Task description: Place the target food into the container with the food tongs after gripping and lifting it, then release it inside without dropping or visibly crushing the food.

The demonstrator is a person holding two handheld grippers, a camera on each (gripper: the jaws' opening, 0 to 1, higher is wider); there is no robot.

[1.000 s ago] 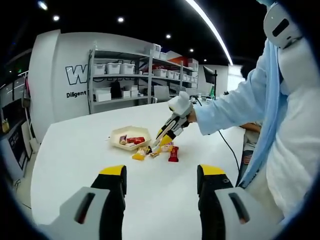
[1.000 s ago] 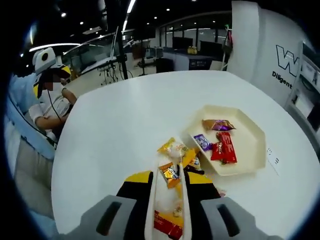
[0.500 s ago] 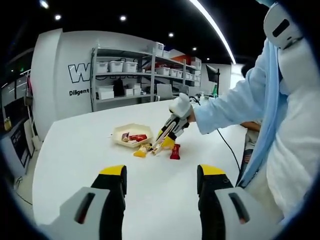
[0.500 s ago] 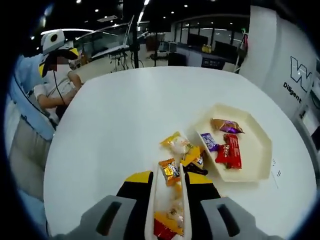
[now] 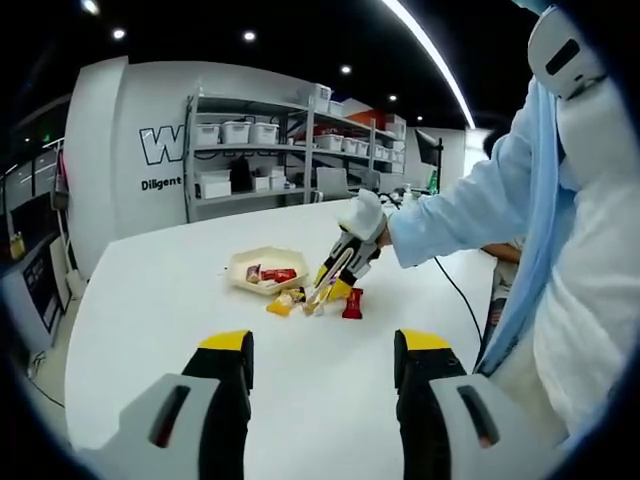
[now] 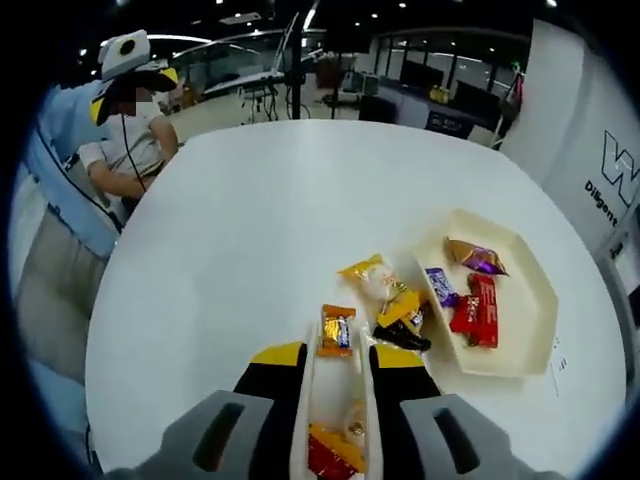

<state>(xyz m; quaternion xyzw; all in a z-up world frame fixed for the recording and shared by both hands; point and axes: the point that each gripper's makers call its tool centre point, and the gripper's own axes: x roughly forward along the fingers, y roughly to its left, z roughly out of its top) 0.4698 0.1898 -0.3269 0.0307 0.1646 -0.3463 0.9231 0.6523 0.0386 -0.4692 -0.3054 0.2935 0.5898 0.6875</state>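
Observation:
White food tongs point(image 6: 337, 400) run forward between the jaws of my right gripper point(image 6: 337, 358), which is shut on them. An orange snack packet point(image 6: 337, 330) sits at the tongs' tips; I cannot tell whether it is pinched or lying on the white table point(image 6: 230, 230). A cream hexagonal tray point(image 6: 520, 340) to the right holds a red packet point(image 6: 480, 310) and two more snacks. In the left gripper view, the right gripper point(image 5: 350, 255) points the tongs point(image 5: 325, 285) down into loose snacks beside the tray point(image 5: 265, 262). My left gripper point(image 5: 325, 345) hovers open, far back.
Yellow packets point(image 6: 385, 295) lie between the tongs and the tray. A red packet point(image 5: 352, 303) lies by the tongs. A person's light-blue sleeve point(image 5: 460, 215) reaches in from the right. Another person point(image 6: 130, 130) sits at the table's far edge. Shelves point(image 5: 250, 160) stand behind.
The right gripper view has drawn back and tipped down over the table. The orange packet now sits farther out, at the tongs' tips. The left gripper has stayed put.

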